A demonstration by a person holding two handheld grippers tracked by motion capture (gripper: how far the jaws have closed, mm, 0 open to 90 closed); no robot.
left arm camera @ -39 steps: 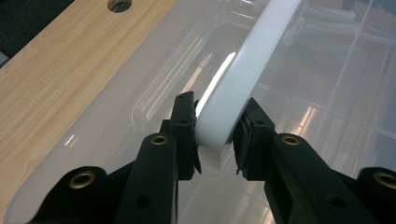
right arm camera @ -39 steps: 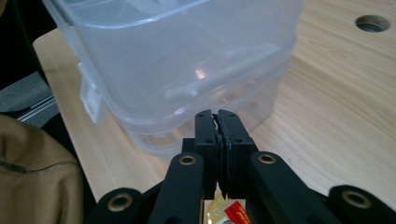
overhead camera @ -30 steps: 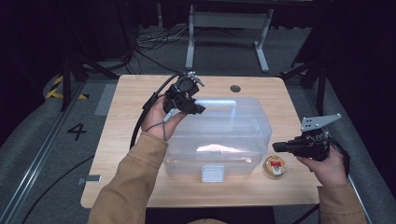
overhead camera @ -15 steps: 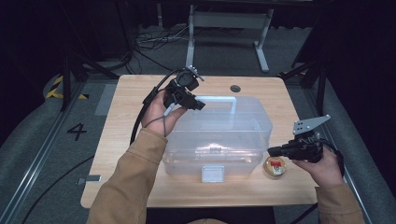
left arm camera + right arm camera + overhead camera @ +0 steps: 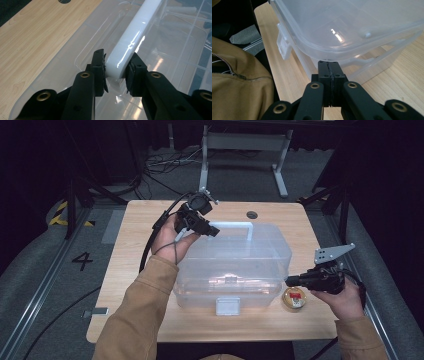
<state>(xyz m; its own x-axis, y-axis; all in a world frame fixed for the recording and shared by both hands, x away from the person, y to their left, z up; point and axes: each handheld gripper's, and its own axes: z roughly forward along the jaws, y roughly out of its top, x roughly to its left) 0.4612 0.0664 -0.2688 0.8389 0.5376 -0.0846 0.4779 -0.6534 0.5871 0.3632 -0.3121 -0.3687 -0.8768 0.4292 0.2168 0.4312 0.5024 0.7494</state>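
Note:
A clear plastic storage box (image 5: 235, 265) stands in the middle of the wooden table (image 5: 135, 270), with a white carry handle (image 5: 235, 226) on its lid. My left gripper (image 5: 214, 231) is at the handle's left end. In the left gripper view its pads are shut on the white handle (image 5: 135, 37), one on each side, and the left gripper (image 5: 116, 72) points along the bar. My right gripper (image 5: 289, 280) is shut with nothing between its jaws. Its tips lie against the box's right end, just under the rim of the lid (image 5: 352, 25), as the right gripper (image 5: 331, 66) shows.
A small round yellow tub with a red top (image 5: 293, 298) sits on the table by the box's front right corner, under my right hand. A white latch (image 5: 226, 306) hangs at the box's front. A round cable hole (image 5: 252, 214) lies behind the box.
My right gripper has edged a little to the left, up to the box's right end. The left gripper keeps its grip on the handle in the same place.

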